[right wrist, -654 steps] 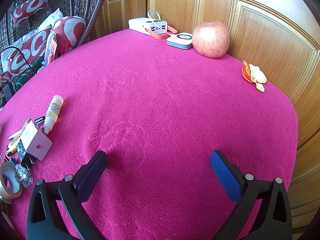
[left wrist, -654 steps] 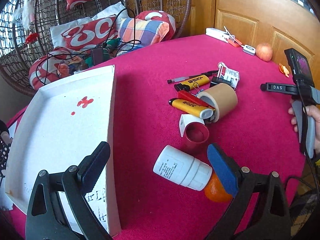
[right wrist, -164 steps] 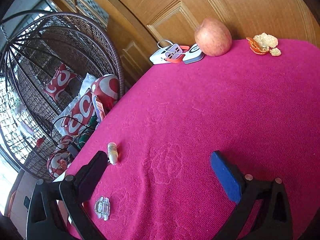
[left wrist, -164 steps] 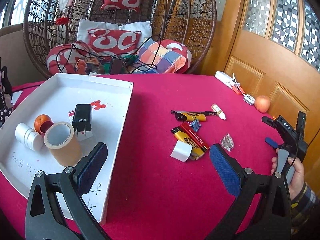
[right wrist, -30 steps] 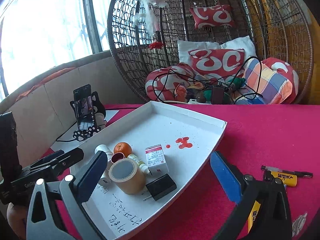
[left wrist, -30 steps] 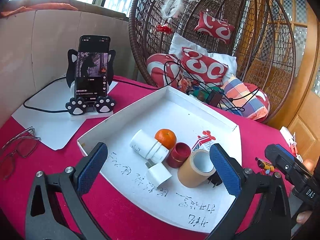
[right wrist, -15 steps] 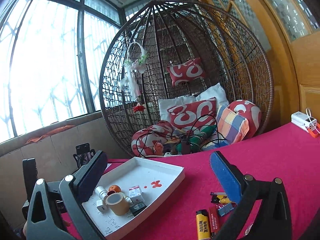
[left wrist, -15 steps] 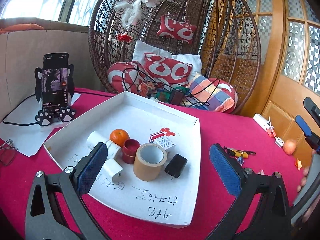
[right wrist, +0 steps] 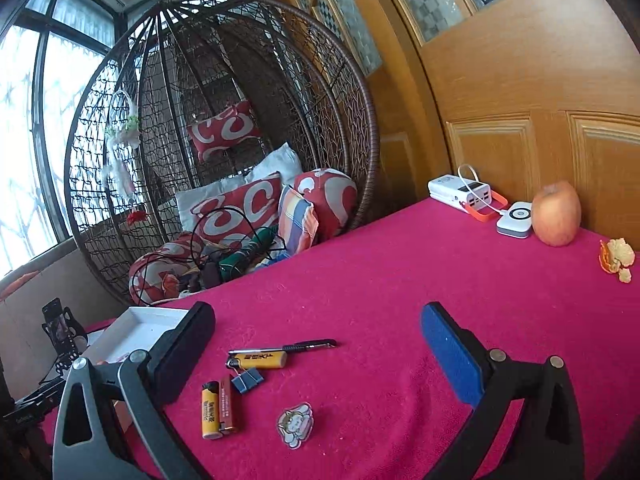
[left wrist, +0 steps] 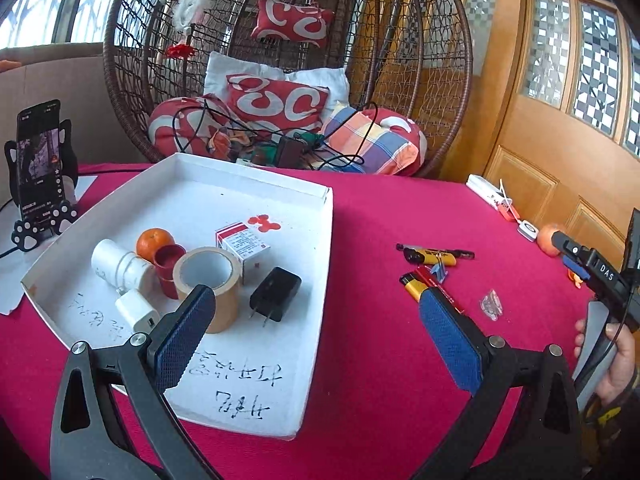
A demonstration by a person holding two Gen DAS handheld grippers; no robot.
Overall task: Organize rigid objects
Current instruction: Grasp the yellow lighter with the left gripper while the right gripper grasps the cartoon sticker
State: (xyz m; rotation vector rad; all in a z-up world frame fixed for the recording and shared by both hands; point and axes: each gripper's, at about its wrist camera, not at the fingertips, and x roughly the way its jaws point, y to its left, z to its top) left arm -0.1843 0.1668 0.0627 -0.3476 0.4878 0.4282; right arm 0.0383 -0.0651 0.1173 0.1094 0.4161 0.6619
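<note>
Tray: the shallow white cardboard tray (left wrist: 326,236) sits toward the left edge of the desk, on the magenta cloth (left wrist: 380,208); it already holds an upright roll of tan tape (left wrist: 208,276), a white pill bottle lying on its side (left wrist: 116,266), a small orange (left wrist: 155,242), a dark red cup (left wrist: 169,264), a white charger cube (left wrist: 136,314), a black plug adapter (left wrist: 275,292) and a small red-and-white carton (left wrist: 242,245).
Left gripper: the left gripper (left wrist: 316,336) hangs over the near right part of the tray, fingers spread wide, nothing between them.
Loose items: near the middle of the desk lie a black pen (right wrist: 294,347), a yellow lighter beside it (right wrist: 260,360), a blue binder clip (right wrist: 247,380), a second yellow lighter touching a red one (right wrist: 218,408), and a clear plastic cartoon charm (right wrist: 295,424).
Handling: the lighters look light, stiff and smooth, likely slippery; a hold across the middle of the body seems safest. The charm lies flat and thin, so it probably needs pinching at an edge.
Right gripper: the right gripper (right wrist: 316,344) hovers above these loose items, fingers wide apart and empty.
Far right corner: a white power bank (right wrist: 460,194) and a red apple (right wrist: 557,214), well apart from the rest.
</note>
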